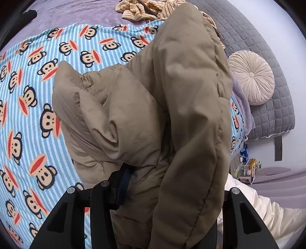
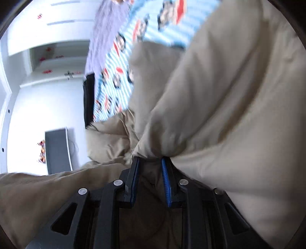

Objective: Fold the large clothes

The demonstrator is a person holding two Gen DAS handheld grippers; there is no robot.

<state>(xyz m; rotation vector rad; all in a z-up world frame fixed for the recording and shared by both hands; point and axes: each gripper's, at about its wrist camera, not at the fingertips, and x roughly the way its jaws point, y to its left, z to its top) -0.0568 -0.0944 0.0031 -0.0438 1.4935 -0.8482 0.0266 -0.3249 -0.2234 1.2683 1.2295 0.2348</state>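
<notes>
Left hand-held gripper (image 1: 153, 191): low centre of the left wrist view; one blue-padded finger (image 1: 122, 183) shows left of centre, the other is buried under cloth. Jaws partly apart with the jacket's padding bunched between them; whether the pads press on it I cannot tell.
Right hand-held gripper (image 2: 151, 162): low centre of the right wrist view, jaws narrow, both blue pads (image 2: 164, 182) pinching a gathered fold of the jacket, which fans out above the fingertips.
Padded khaki jacket (image 1: 153, 107): fills the middle of the left view, one thick fold hanging down at right of centre, the rest lying heaped on the blanket. In the right view (image 2: 229, 95) it covers the right half and the bottom of the frame.
Monkey-print blanket (image 1: 28, 115): blue and white stripes, spread on the bed under the jacket, left half of the frame; blurred at the top of the right view (image 2: 122, 57).
Containers: none that hold anything can be made out.
Left view only: round pleated cushion (image 1: 250, 76) against the grey quilted headboard (image 1: 267, 47) at right; striped beige garment (image 1: 141, 9) crumpled at top centre; small bottles and clutter (image 1: 246, 168) at lower right; white sleeve (image 1: 267, 210) at the bottom right.
Right view only: white wall and a dark flat screen (image 2: 57, 151) at left, all tilted and motion-blurred.
</notes>
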